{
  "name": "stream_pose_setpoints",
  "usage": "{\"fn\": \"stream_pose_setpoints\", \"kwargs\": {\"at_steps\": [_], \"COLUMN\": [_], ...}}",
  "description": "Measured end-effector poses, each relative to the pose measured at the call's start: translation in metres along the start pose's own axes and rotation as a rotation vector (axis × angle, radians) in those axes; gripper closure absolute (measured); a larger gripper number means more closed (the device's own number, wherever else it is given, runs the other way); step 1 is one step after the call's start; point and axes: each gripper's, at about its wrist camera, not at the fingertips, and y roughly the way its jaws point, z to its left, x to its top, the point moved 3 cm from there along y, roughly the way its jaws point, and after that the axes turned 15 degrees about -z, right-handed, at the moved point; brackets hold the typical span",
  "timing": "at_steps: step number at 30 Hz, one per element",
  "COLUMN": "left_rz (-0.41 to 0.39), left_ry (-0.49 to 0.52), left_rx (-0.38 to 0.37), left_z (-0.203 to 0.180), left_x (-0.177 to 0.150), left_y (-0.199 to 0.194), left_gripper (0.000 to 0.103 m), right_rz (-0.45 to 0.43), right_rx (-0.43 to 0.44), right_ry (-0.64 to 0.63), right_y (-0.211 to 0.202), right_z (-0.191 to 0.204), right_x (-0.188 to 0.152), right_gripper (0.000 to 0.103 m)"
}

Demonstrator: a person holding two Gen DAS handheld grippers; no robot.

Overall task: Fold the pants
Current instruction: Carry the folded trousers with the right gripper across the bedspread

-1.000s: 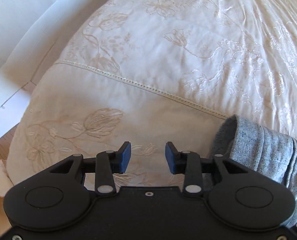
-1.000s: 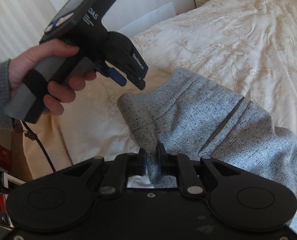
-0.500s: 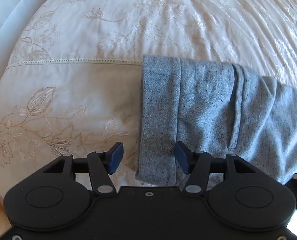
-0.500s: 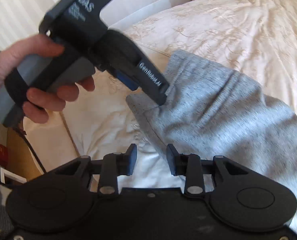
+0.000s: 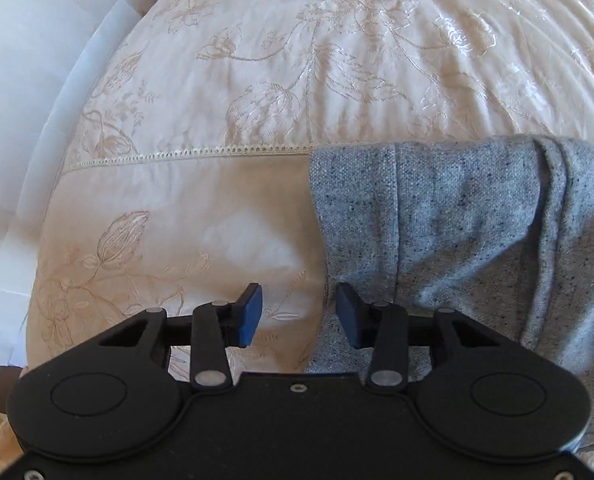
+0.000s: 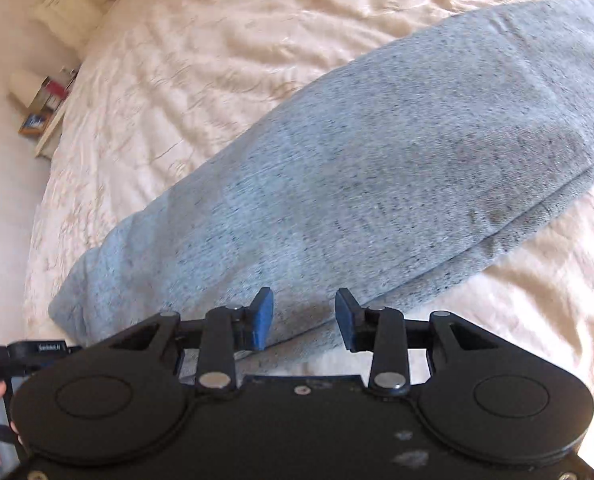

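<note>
Pants (image 5: 457,232) lie folded on the bedspread (image 5: 297,80), far end cut off – left gripper (image 5: 299,316) and right gripper (image 6: 303,318) both gape, empty

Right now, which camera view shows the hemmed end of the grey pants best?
The left wrist view: the hemmed end of the grey pants lies sharp beside the open left hand-held gripper, stitch line visible. The right wrist view shows a long, motion-blurred stretch above the open right hand-held gripper.
</note>
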Motion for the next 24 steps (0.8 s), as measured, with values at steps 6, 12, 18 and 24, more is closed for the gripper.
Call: {"fn": "stream_pose_setpoints", "kwargs": {"at_steps": [6, 12, 18, 24], "left_rz": [0.004, 0.011, 0.012, 0.018], "left_ry": [0.012, 0.015, 0.030, 0.018], "left_rx": [-0.012, -0.016, -0.007, -0.011], "left_z": [0.004, 0.002, 0.000, 0.004], "left_x": [0.000, 0.000, 0.001, 0.001], "left_y": [-0.001, 0.004, 0.005, 0.007], "left_gripper": [0.050, 0.049, 0.049, 0.048], "right_rz": [0.010, 0.010, -0.030, -0.062], "right_rx": [-0.097, -0.143, -0.108, -0.093], "right_ry": [0.224, 0.298, 0.458, 0.359], "right_y": [0.008, 0.008, 0.019, -0.018], "right_z": [-0.024, -0.024, -0.032, -0.016], "right_x": [-0.003, -0.008, -0.002, 0.003], "right_gripper": [0.068, 0.068, 0.098, 0.099]}}
